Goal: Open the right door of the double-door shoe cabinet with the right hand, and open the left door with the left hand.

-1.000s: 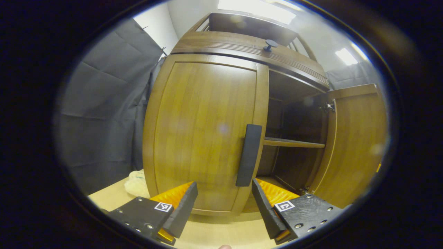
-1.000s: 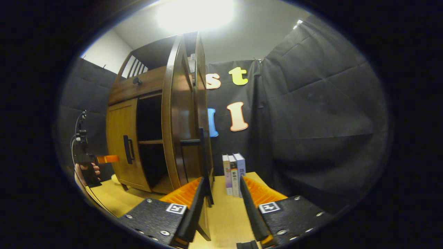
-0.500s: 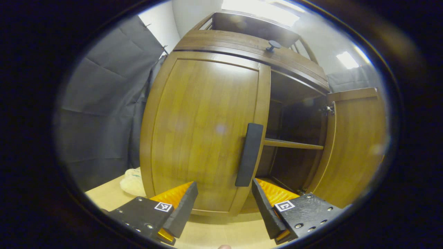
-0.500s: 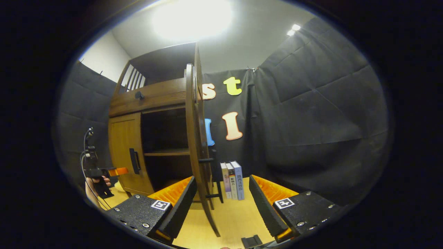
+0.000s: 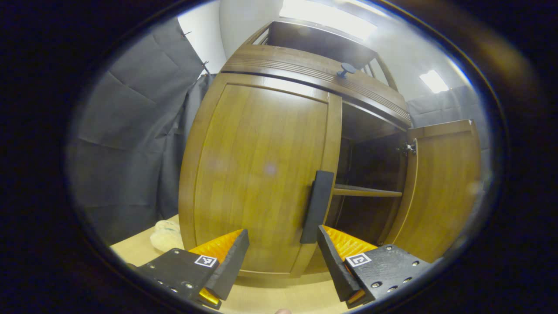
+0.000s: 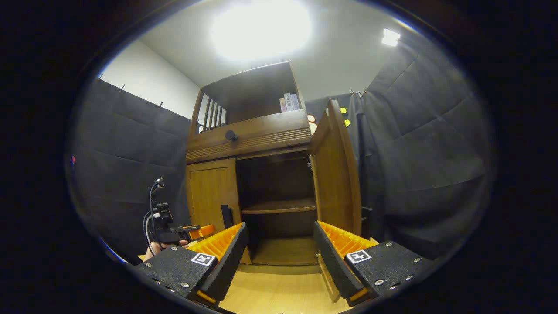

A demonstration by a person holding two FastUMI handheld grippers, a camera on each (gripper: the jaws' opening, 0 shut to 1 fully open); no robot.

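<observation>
The brown wooden shoe cabinet point(image 6: 253, 135) stands on a light wooden table. Its right door point(image 6: 335, 174) is swung wide open, showing a dark inside with one shelf point(image 6: 279, 206). The left door point(image 5: 257, 174) is closed, with a black bar handle point(image 5: 317, 207) at its right edge. My left gripper point(image 5: 282, 257) is open, just in front of that handle, touching nothing. Farther back, my right gripper point(image 6: 279, 257) stands open and empty, facing the open compartment. The left gripper point(image 6: 192, 230) and the hand holding it appear near the left door in the right gripper view.
A drawer with a round black knob point(image 5: 346, 69) runs above the doors, and an open top shelf point(image 6: 257, 96) holds small books. A pale bundle point(image 5: 165, 235) lies on the table left of the cabinet. Black cloth walls surround the booth.
My right gripper has let go of the right door's handle, drawn back and turned left to face the open cabinet. My left gripper has shifted slightly, staying near the left handle.
</observation>
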